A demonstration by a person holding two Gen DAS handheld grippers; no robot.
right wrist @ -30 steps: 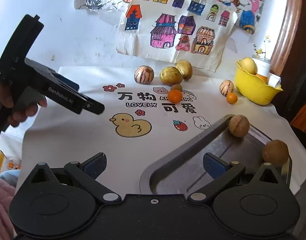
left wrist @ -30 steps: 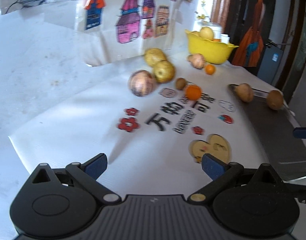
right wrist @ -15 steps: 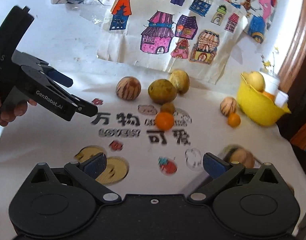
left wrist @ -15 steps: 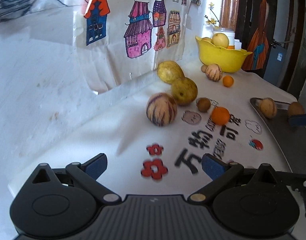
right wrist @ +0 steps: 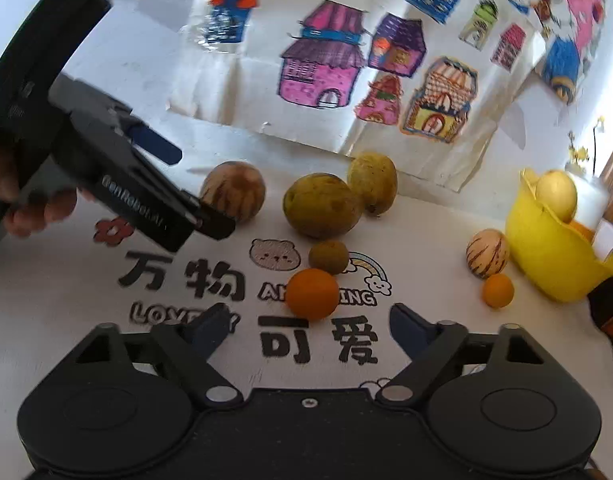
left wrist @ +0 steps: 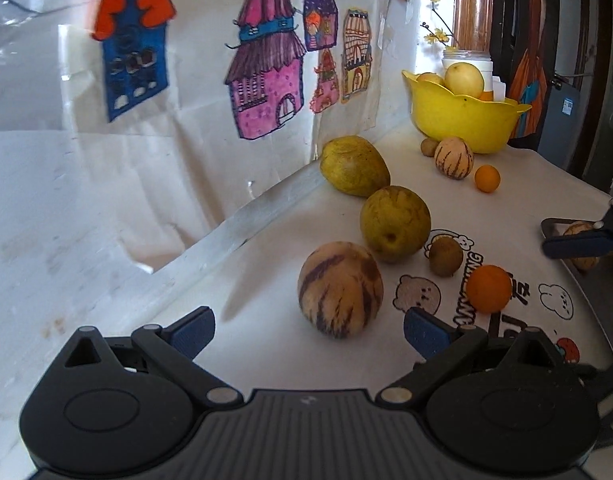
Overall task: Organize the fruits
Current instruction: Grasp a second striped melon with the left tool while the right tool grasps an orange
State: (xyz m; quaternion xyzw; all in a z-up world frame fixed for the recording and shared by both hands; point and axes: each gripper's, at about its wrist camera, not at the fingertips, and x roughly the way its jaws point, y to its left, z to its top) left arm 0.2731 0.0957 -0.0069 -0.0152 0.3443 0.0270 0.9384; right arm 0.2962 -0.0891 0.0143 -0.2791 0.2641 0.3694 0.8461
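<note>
Striped melon (left wrist: 340, 289) sits just ahead of my left fingers; beside it two green-yellow fruits (left wrist: 395, 223), a kiwi (left wrist: 445, 256), an orange (right wrist: 311, 294).

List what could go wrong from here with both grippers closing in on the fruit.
Striped melon sits just ahead of the open left gripper; being round, it could roll into the green fruit behind. The right gripper jaws are closing with nothing between them, and could nudge the orange into the small brown fruit.

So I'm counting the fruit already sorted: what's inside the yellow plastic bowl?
The yellow plastic bowl shows a pale yellow round fruit on top and another yellowish fruit behind the rim; anything deeper is hidden by its wall.
</note>
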